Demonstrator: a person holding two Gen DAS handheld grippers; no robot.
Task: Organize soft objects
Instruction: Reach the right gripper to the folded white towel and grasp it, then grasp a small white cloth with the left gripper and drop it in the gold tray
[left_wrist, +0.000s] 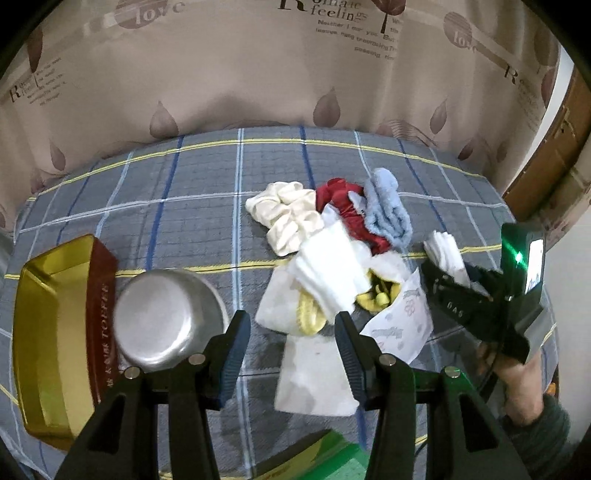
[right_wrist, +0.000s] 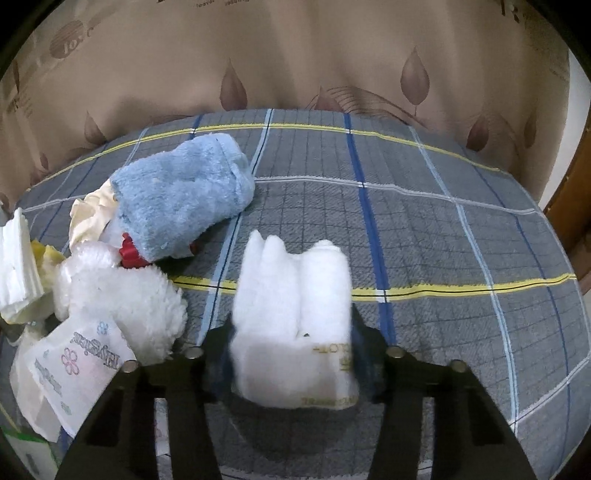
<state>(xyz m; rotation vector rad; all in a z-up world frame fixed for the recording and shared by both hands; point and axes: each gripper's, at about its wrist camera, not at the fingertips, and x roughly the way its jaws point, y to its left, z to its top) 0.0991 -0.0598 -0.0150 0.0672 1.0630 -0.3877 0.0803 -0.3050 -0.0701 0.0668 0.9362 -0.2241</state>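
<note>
— Counted so far: one white folded towel (right_wrist: 291, 317), one blue fluffy cloth (right_wrist: 184, 206), one red cloth (left_wrist: 345, 210), one cream cloth (left_wrist: 284, 218), one white fleecy cloth (right_wrist: 125, 299), one printed tissue pack (right_wrist: 74, 365). Plus one gold tin (left_wrist: 48, 332) and one metal bowl (left_wrist: 162, 321).

— And the grippers?

— Two. Right gripper (right_wrist: 293, 354) clamped on the white folded towel, held above the checked blanket (right_wrist: 443, 236). Left gripper (left_wrist: 293, 354) spread wide, gripping nothing, hovering over the near edge of the pile.

— Which way does the towel point?

— Long axis running away from the right wrist camera, toward the curtain (right_wrist: 295, 55). Rolled folds at the far end, standing as three rounded lobes; near end wrapped in clear plastic with gold lettering, too blurred to read.

— Look of it?

— Plain white, soft, thick, slightly motion-blurred.

— Position against the rest?

— Just right of the pile, apart from the blue fluffy cloth and the white fleecy cloth. Seen from the left wrist camera as a white bundle (left_wrist: 445, 254) in the right gripper (left_wrist: 448, 275), right of the pile.

— Tin and bowl?

— Side by side, left of the pile, bowl touching the tin's red side.
</note>
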